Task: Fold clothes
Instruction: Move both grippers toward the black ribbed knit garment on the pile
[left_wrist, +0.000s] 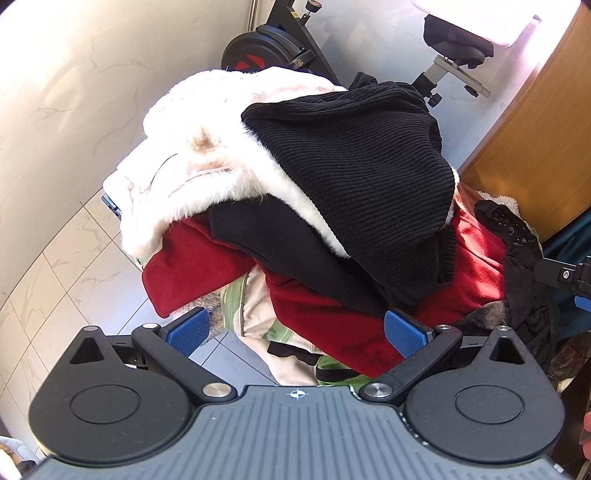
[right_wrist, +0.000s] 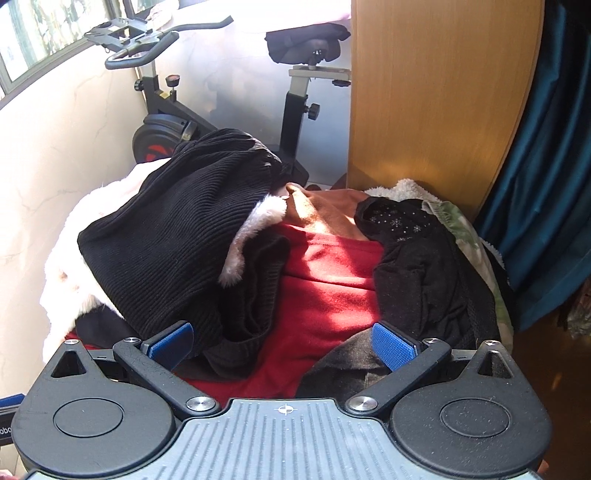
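Both my jaws stand wide with nothing between the pads. From the left wrist, my left gripper (left_wrist: 297, 330) hangs over the near edge of the clothes pile (left_wrist: 314, 206), its blue pads (left_wrist: 186, 330) spread apart and touching no cloth that I can see. Just ahead a red garment (left_wrist: 207, 266) droops over the pile's left edge, with a green-striped piece (left_wrist: 255, 314) hanging below it toward the tiled floor (left_wrist: 85, 258). On top sits a black ribbed knit (left_wrist: 369, 177), lying over a white fluffy garment (left_wrist: 207, 147) that bulges out to the left. Open floor lies left of the pile; a wooden panel (left_wrist: 528, 147) closes the right side, and an exercise bike (left_wrist: 280, 48) stands behind.

From the right wrist, my right gripper (right_wrist: 282, 345) is low over the pile's near side, with the red garment (right_wrist: 325, 280) straight ahead between the pads. The black ribbed knit (right_wrist: 166, 240) rises to the left, a black snowflake-dotted piece (right_wrist: 406, 225) lies to the right. The wooden panel (right_wrist: 436, 96) and a teal curtain (right_wrist: 535, 184) crowd the right edge; pale wall (right_wrist: 44, 166) bounds the left
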